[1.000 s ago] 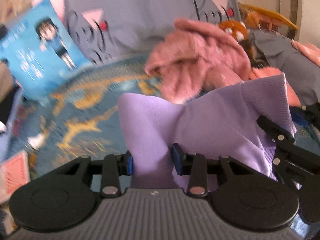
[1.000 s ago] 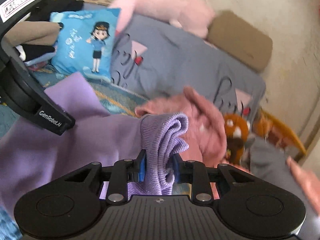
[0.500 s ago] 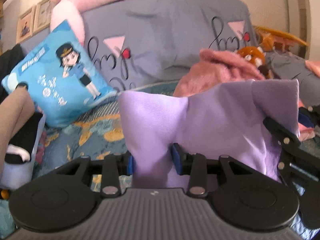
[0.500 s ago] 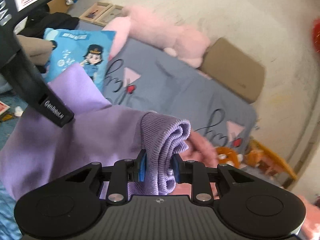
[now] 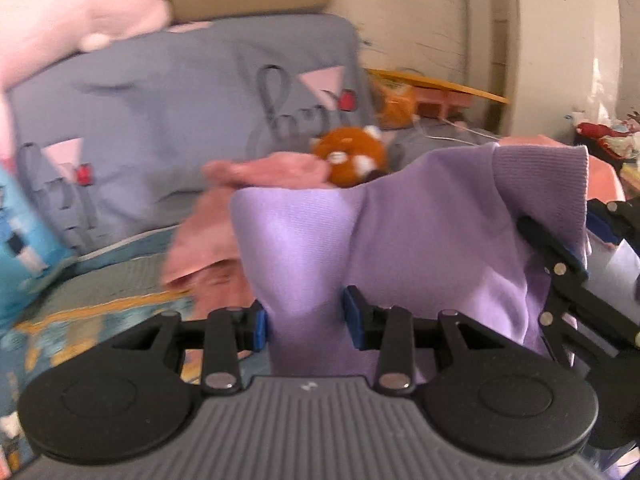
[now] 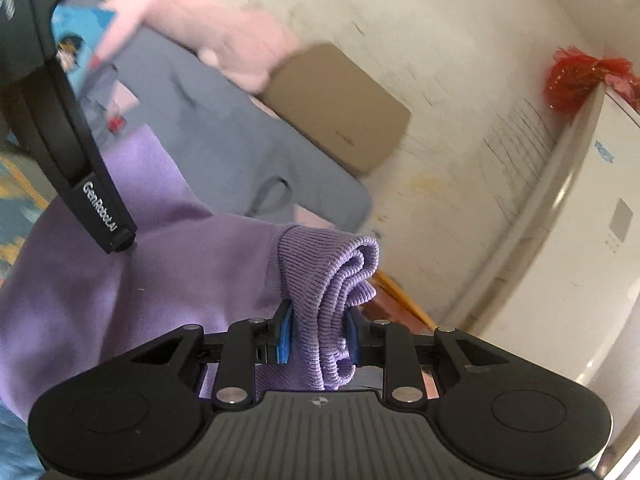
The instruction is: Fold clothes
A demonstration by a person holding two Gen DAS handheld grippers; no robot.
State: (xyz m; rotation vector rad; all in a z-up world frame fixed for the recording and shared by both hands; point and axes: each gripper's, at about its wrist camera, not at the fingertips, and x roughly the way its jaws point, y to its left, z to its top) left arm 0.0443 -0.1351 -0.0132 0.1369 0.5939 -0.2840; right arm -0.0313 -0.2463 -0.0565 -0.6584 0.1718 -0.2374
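The left gripper, a black 2-finger tool with blue pads on a grey ribbed body, points somewhat downward, and its jaws stand partly closed, clamped on a bunched fold of the smooth lilac knit garment that rises between them. The right gripper, of the same black and grey build with blue pads, points about level, its jaws set narrower and pinching the garment's rolled ribbed hem. In the left wrist view the right gripper's black linkage shows at the right edge, gripping the ribbed corner; in the right wrist view the left gripper's black body crosses the upper left. The 2 grippers are close together, side by side.
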